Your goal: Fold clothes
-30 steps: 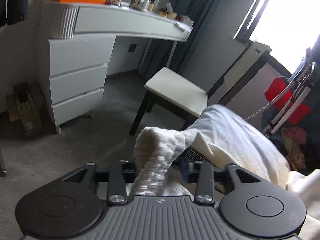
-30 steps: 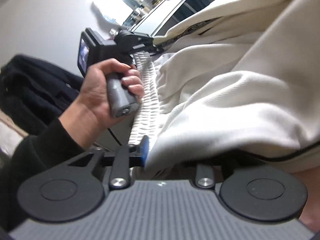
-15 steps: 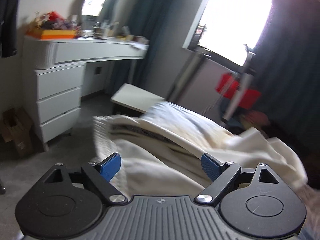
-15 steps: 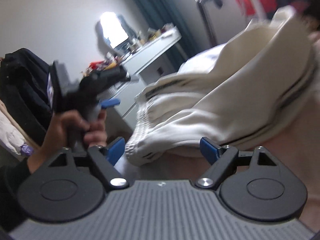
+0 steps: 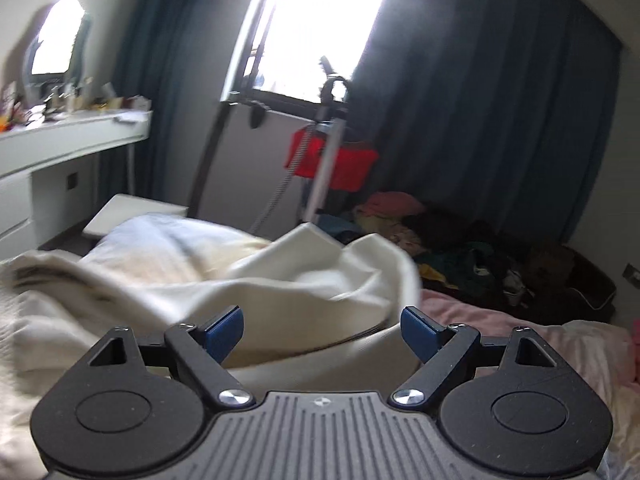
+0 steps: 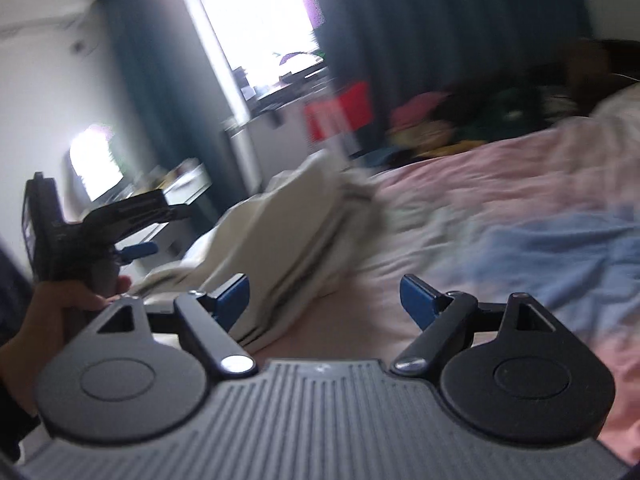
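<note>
Both tongs, left (image 5: 322,328) and right (image 6: 325,294), spread wide and gripping nothing, likely between folds; cream garment (image 5: 248,280) heaped just ahead at 12 o'clock on the pink bed (image 6: 500,184); beyond, clothes pile (image 5: 460,248) at 1 o'clock, white bench (image 5: 76,140) at 10, dark curtains (image 5: 500,100)

Home bedroom: bed (image 6: 500,184) with pink bedding, white dressing table (image 5: 60,140) with oval mirror (image 5: 56,40) and cosmetics clutter, dark teal curtains (image 5: 480,100) at window (image 5: 308,24), clothes pile (image 5: 440,240) on floor.
</note>
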The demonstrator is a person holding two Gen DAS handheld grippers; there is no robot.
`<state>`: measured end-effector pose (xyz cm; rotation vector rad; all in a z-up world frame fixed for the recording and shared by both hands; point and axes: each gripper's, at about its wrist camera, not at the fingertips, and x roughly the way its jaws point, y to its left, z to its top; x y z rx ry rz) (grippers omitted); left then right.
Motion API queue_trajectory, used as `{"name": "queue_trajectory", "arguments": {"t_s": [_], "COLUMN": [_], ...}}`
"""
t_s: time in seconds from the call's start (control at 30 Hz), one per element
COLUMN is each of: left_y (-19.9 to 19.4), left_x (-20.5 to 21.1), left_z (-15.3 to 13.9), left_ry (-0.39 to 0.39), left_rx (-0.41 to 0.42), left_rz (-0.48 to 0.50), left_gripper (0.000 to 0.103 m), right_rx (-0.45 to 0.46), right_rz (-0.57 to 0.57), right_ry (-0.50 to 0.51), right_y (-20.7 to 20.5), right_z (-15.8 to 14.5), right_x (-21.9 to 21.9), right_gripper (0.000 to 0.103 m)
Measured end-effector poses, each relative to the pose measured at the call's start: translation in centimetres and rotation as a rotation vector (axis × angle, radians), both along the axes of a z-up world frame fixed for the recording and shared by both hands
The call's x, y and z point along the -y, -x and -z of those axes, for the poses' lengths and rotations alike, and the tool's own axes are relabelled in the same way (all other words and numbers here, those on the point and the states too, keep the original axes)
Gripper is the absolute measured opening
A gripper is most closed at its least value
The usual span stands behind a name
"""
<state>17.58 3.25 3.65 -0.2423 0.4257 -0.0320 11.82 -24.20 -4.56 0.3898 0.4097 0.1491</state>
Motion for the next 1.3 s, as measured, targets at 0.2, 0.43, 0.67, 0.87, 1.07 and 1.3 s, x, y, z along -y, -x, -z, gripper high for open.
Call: {"name": "queue_trajectory", "arguments": {"t_s": [0.2, 0.43, 0.67, 0.87, 1.07, 1.3], "left_y": [-7.0, -16.3, -22.3, -24.9, -21.5, -10.8], "left_x": [6.4, 10.9, 14.4, 15.8, 16.2, 14.7], "left_z": [1.1, 2.4, 5.2, 7.0, 5.2, -0.9], "left_ry": [-0.037, -0.147, -0.227, -0.317, -0.421, -0.386], "left_rx": [0.018, 0.009, -0.024, -0.09, -0.016, 0.122], "left_rz": [0.004, 0.012, -0.021, -0.034, -0.043, 0.114], "left_gripper": [0.088, 0.09, 0.087, 0.032, 0.003, 0.002], "right_rx": [0.057, 0.003, -0.032, -0.019, -0.015, -0.009], "right_rz": [0.189, 0.259, 0.344, 0.346, 0.359, 0.335], "right_ry": [0.046, -0.06, -0.118, -0.154, -0.137, -0.102], "right_y": [-1.6, -6.2, -8.0, -8.0, -7.3, -6.3], "right_z": [2.4, 5.1, 7.3, 7.4, 7.2, 7.3], "right_x": [3.9, 6.8, 8.3, 9.0, 9.0, 7.5], "right_gripper": [0.084, 0.084, 0.084, 0.084, 0.084, 0.084]}}
